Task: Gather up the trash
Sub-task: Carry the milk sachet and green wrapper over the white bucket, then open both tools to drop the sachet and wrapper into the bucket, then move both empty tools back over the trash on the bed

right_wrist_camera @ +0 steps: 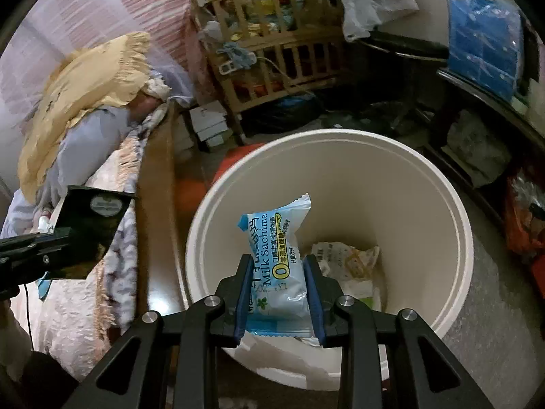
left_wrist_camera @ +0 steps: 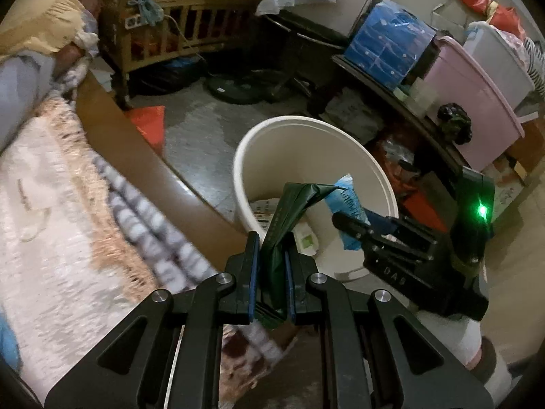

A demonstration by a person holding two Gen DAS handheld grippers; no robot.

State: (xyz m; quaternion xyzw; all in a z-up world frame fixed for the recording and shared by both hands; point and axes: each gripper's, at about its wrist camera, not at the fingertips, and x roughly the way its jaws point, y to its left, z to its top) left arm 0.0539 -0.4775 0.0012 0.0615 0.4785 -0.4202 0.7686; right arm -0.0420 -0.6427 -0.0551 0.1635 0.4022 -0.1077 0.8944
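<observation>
Cluttered bedroom w/ grey tile floor (left_wrist_camera: 201, 129): at far left a bed (right_wrist_camera: 78, 303) w/ pinkish textured blanket, a yellow frilled pillow (right_wrist_camera: 88, 78) up near its head, brown wooden bed edge running beside the floor. Behind, a wooden crib (right_wrist_camera: 279, 54) stuffed w/ odds and ends. Left gripper (left_wrist_camera: 272, 266) is clamped tight on a dark green wrapper (left_wrist_camera: 289, 211), pads pinching its lower part; the wrapper's top bends over to the right, above the near rim of the bin. Seen from the right wrist cam, that same wrapper sits out over the bed edge, left of the bin. Centre: a cream plastic bin (right_wrist_camera: 425, 184) on the floor just beside the bed, some crumpled paper and packaging already lying at its bottom (right_wrist_camera: 347, 259). Right gripper (right_wrist_camera: 279, 293) is closed on a light blue snack packet (right_wrist_camera: 276, 248) marked "Milk Sachima", fingers (right_wrist_camera: 243, 293) pressing both sides, packet held upright right over the bin's opening, not touching the rim. Further right: a dark low shelf w/ a blue box (left_wrist_camera: 388, 44), a pink tub (left_wrist_camera: 473, 102) and a white tub on top, red bags beyond.
</observation>
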